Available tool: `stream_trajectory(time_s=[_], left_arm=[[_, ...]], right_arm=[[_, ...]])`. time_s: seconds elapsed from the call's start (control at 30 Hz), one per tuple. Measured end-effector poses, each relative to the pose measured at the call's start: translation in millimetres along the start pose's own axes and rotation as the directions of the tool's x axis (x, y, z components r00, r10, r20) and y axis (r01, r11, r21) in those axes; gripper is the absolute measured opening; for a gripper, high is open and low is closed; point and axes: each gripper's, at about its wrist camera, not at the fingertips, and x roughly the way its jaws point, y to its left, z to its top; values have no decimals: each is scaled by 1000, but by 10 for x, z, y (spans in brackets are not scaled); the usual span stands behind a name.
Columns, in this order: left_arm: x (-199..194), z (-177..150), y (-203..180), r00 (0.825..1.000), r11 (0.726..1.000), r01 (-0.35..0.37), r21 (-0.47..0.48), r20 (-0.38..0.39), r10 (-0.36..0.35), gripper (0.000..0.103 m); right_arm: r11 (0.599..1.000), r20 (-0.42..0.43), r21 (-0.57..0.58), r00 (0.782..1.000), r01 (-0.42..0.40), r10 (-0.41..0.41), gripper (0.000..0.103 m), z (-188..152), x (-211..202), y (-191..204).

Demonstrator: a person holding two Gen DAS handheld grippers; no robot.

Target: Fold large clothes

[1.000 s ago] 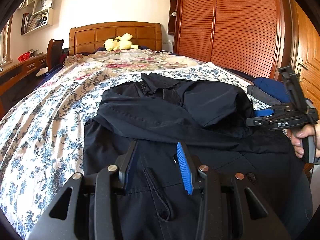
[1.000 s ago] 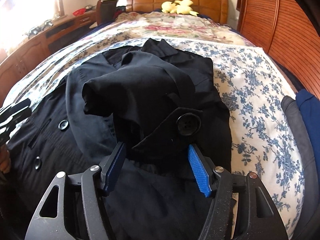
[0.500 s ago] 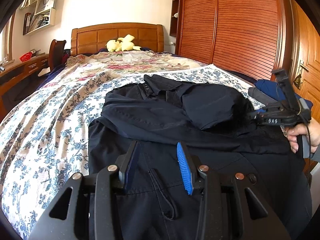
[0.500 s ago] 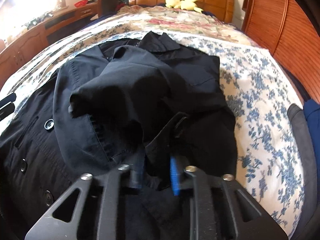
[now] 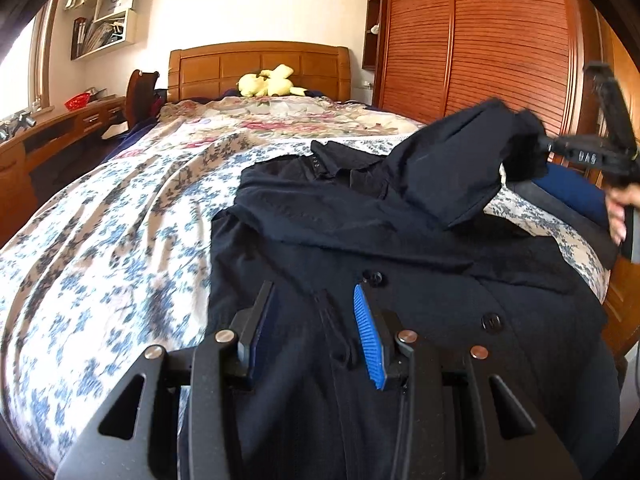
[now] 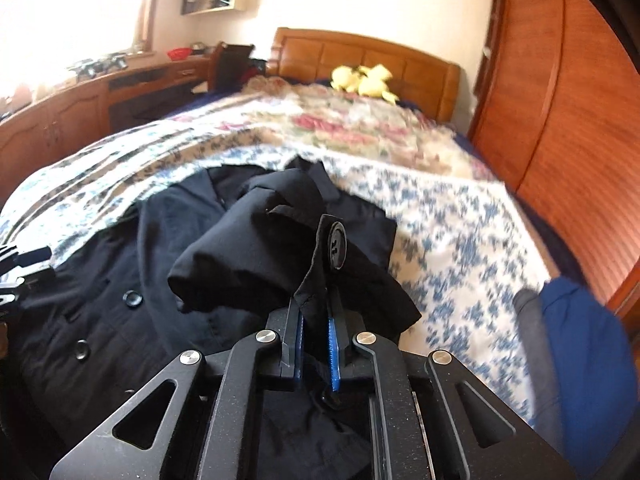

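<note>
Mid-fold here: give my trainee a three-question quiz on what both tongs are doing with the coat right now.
1. True or false: the right tongs are shut on the coat's sleeve cuff.
2. The left tongs are: A) open above the coat B) shut on a button C) holding the plush.
3. Fill in: the yellow plush toy lies by the ____.

Key: 1 true; 2 A; 3 headboard.

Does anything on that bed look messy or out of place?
The dark coat lies rumpled on the bed, and its sleeve hangs bunched in the air, pinched at the cuff by the right gripper. Nothing looks damaged.
</note>
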Motion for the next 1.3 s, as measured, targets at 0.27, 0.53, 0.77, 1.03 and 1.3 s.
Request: stream_trajectory(time_s=[0.27,0.53,0.77,1.03,1.3], left_arm=[[-300,-127,-86,999,999,-33,21,-26,33,38],[-593,-67,-246,1000,999,-21,38,-9,21,38],[-676,-73,-424,999,998,-28,55,-39,30,38],[-668,-20,-611,998,996,-19,88,-55,24,38],[-547,-36,-666,997,994,13,112,-76,-4,38]], right_arm=[[990,68,-75,990,-117,122,8,178,-297,384],[960,31,-61,961,-273,275,9,-96,-242,822],[942,-19,-14,942,-336,335,22,-325,-230,829],[931,48,18,930,-365,364,57,-525,-491,536],[944,2,118,950,-310,312,58,-838,-163,153]])
